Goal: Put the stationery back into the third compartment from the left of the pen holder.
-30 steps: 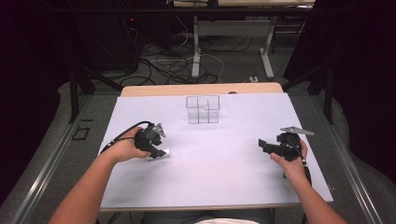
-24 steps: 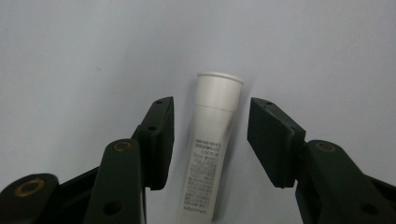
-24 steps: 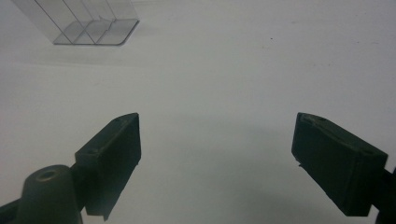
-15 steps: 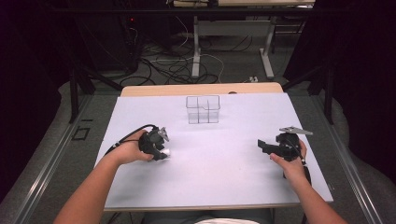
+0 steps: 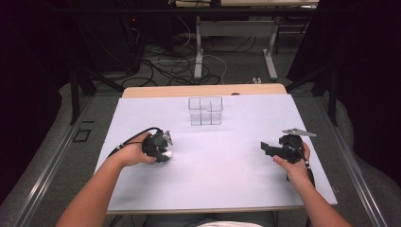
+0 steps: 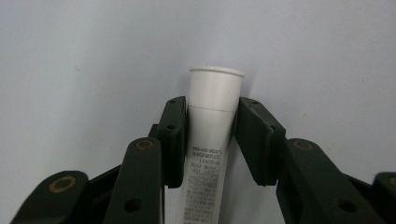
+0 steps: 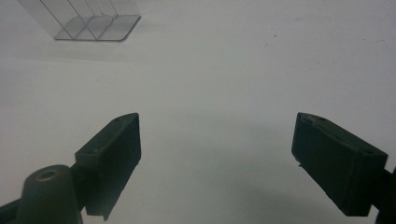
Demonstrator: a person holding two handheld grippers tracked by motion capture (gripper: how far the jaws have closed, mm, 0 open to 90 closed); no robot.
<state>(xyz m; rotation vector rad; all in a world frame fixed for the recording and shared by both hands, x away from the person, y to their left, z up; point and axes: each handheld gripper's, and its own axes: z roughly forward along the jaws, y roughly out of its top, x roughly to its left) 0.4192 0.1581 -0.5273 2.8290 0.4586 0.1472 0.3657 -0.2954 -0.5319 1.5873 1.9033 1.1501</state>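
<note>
Between our left gripper's [image 6: 212, 140] jaws, clenched on it, the white tube [image 6: 211, 140] runs lengthwise, short of the clear organizer [image 5: 205, 110]; our right gripper [image 7: 217, 158] gapes released.

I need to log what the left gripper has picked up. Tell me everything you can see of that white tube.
The white tube is a slim plastic-looking cylinder with a wider, smooth cap at its far end and small dark print along its body, too small to read. It sits between the two jaws of the left gripper, which press on both its sides just below the cap. In the high view its white tip pokes out of the gripper low over the pale table; whether it touches the table is unclear.
</note>
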